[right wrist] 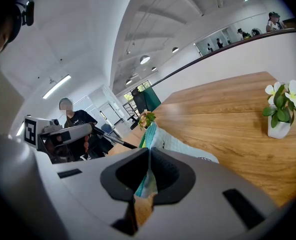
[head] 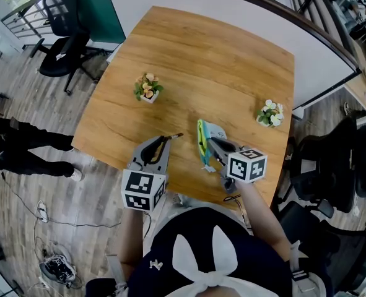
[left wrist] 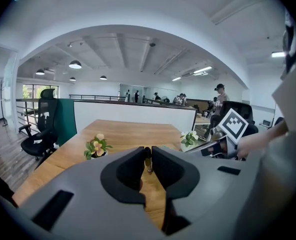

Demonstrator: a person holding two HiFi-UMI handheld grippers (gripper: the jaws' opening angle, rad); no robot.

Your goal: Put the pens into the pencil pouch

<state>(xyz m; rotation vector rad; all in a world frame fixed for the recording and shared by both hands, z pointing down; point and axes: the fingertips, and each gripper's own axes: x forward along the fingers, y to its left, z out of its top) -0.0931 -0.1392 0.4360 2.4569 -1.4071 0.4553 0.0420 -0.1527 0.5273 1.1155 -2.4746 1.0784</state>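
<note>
Our left claw [head: 168,142] is nearest, pressed together on a dark pen [head: 177,137] that pokes past its tips over the bench's [head: 201,54] near edge. Just right of it, we see the right claw [head: 211,142] pinching the rim of the green-and-white pencil pouch [head: 202,148], held on edge close to the near right corner. Farther back a small flower pot [head: 148,88] stands left, and a second flower pot [head: 270,113] stands by the right edge.
</note>
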